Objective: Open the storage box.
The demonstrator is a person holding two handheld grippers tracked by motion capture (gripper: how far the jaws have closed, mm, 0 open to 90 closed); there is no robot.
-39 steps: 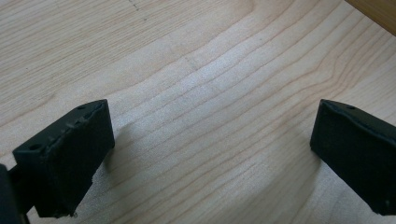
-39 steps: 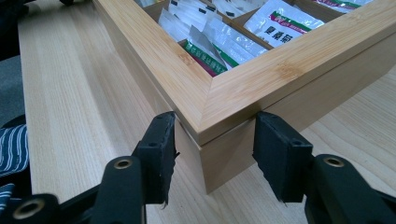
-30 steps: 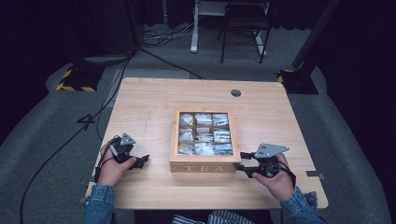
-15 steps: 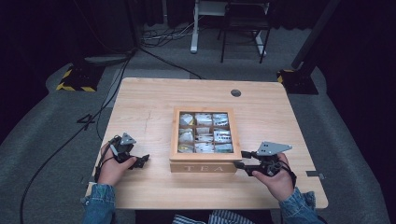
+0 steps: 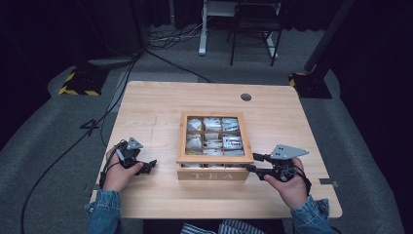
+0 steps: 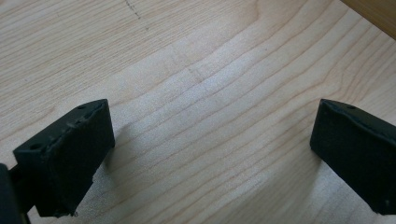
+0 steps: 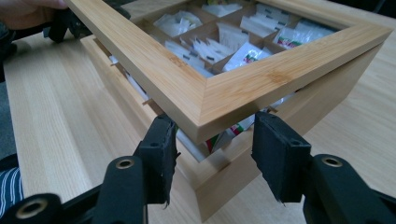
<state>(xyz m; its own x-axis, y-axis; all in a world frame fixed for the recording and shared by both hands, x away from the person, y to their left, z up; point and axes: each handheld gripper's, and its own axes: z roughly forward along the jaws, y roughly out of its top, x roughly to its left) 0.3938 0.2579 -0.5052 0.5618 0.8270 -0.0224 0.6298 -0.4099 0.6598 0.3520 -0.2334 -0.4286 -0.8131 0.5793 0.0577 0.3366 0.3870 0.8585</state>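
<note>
Right gripper (image 7: pixel 212 158) pinches near corner of glass-topped lid (image 7: pixel 224 88) of square wooden tea box (image 5: pixel 214 146), lid lifted slightly. Left gripper (image 6: pixel 210 154) spread wide over pale wooden table (image 5: pixel 160 102), at box's nine o'clock.

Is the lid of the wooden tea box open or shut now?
Slightly open. In the right gripper view the glass-paned wooden lid is lifted at its corner, a gap above the box base, the right gripper clamping that corner.

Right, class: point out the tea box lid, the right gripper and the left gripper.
tea box lid (image 7: pixel 243 91): right gripper view, its near corner frame.
right gripper (image 5: pixel 253 163): high view, between its fingertips.
left gripper (image 6: pixel 210 158): left gripper view, between its fingertips.
</note>
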